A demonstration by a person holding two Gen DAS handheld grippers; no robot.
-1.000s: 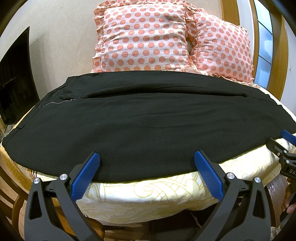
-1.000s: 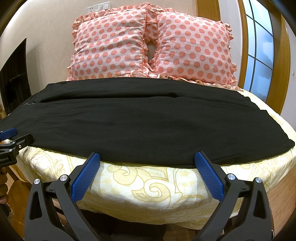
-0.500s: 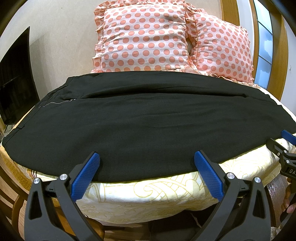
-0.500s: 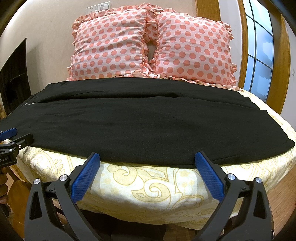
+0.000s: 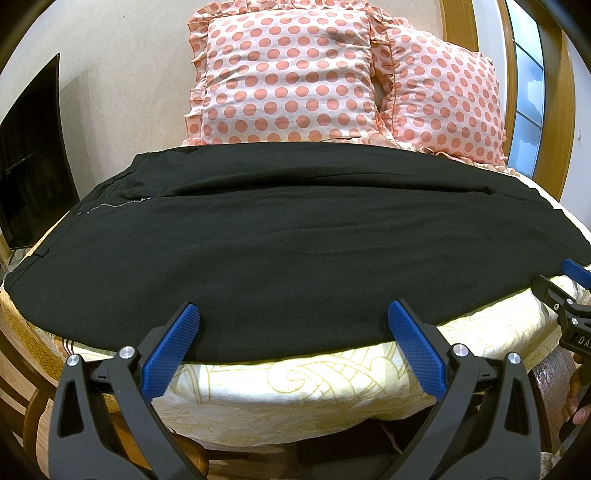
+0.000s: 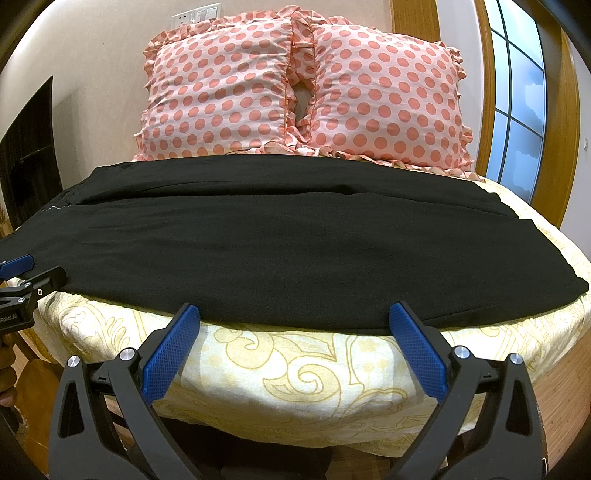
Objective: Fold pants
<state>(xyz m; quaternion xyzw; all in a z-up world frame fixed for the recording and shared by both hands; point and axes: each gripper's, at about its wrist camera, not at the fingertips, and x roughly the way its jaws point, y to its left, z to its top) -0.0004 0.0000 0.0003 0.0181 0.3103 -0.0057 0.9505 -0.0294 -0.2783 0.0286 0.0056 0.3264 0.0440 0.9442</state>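
At the near edge of the bed, the left gripper (image 5: 291, 332) is spread wide and holds nothing; its blue pads (image 5: 171, 354) sit just at the hem line of the black pants (image 5: 295, 251). The right gripper (image 6: 293, 328) is also spread wide with nothing in it, just in front of the same near edge. I think both wait here because this long edge is the easy part to pinch and lift over for the first fold, which is not yet done. The pants lie flat and sideways across the yellow flowery bedsheet (image 6: 295, 376), so there is room to fold them. The left view shows a small silver zipper (image 5: 114, 204) at the waist end on the left, which is only a faint line in the right view. The right view shows the leg end (image 6: 554, 291) reaching the right side of the bed. Behind the pants, two pink spotted pillows (image 6: 303, 92) lean on the wall, and only the right view shows the white wall switches (image 6: 195, 13) above them.
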